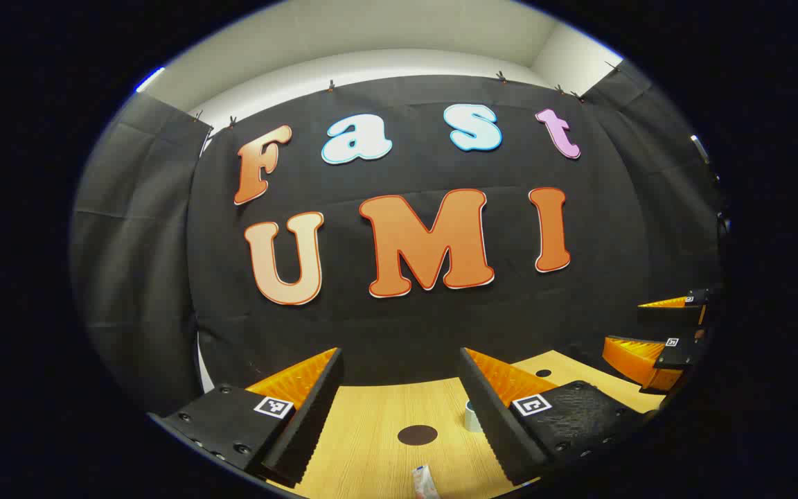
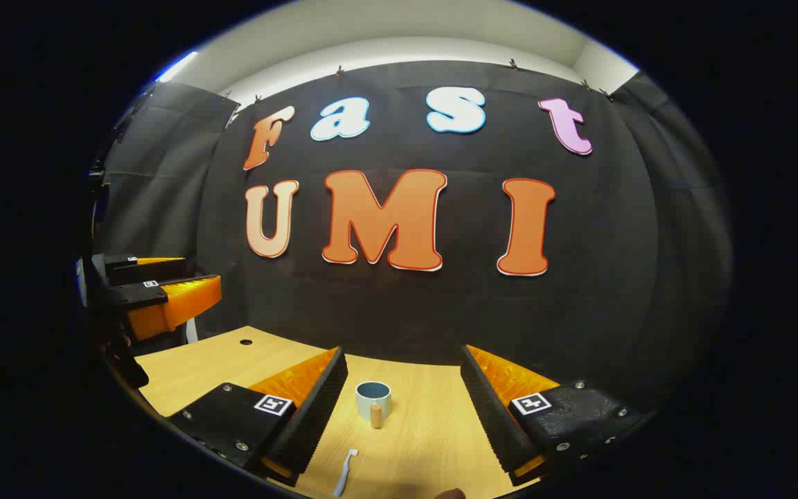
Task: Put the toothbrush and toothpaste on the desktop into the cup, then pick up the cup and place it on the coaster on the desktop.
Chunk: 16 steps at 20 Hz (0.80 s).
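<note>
Both grippers hanging wide open, empty: left gripper (image 1: pixel 399 398), right gripper (image 2: pixel 399 398). Toothbrush (image 2: pixel 345 473) lying bottom centre, light, slippery, grip mid-handle; toothpaste (image 1: pixel 424 482) bottom edge, soft; cup (image 2: pixel 373 400) standing lower centre; coaster (image 1: pixel 417 434) nearby

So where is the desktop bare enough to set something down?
Bare wood lies right of the cup, up to the right gripper. Another patch runs from the coaster back to the wall. It is tighter around the toothbrush and toothpaste.
</note>
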Motion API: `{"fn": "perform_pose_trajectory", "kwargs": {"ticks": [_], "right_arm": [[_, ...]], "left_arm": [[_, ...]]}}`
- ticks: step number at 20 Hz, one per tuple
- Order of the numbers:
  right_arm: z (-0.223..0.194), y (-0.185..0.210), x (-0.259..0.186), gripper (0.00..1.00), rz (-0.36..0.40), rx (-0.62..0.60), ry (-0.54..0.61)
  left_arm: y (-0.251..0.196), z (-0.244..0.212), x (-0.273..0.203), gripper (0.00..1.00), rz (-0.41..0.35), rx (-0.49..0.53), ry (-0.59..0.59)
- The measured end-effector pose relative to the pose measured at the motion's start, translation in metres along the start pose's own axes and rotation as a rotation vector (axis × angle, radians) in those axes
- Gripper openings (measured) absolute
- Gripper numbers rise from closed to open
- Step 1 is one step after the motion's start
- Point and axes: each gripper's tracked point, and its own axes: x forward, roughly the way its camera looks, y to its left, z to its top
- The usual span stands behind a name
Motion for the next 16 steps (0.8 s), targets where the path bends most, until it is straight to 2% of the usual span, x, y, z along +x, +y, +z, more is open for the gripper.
{"fn": "perform_pose_trajectory", "kwargs": {"ticks": [6,11,14,16], "right_arm": [[0.009,0.017,0.002,0.99,-0.047,-0.035,0.006],[0.007,0.029,0.003,0.99,-0.043,-0.064,0.035],[-0.016,0.03,0.004,0.99,-0.034,-0.05,0.091],[-0.045,0.033,0.008,0.99,-0.025,-0.048,0.183]], "left_arm": [[0.032,-0.016,0.015,0.99,-0.005,-0.058,0.035],[0.054,-0.013,0.02,0.99,0.016,-0.043,0.027],[0.054,-0.019,0.021,0.99,0.013,-0.06,0.041],[0.053,-0.021,0.021,0.99,0.004,-0.054,0.057]]}}
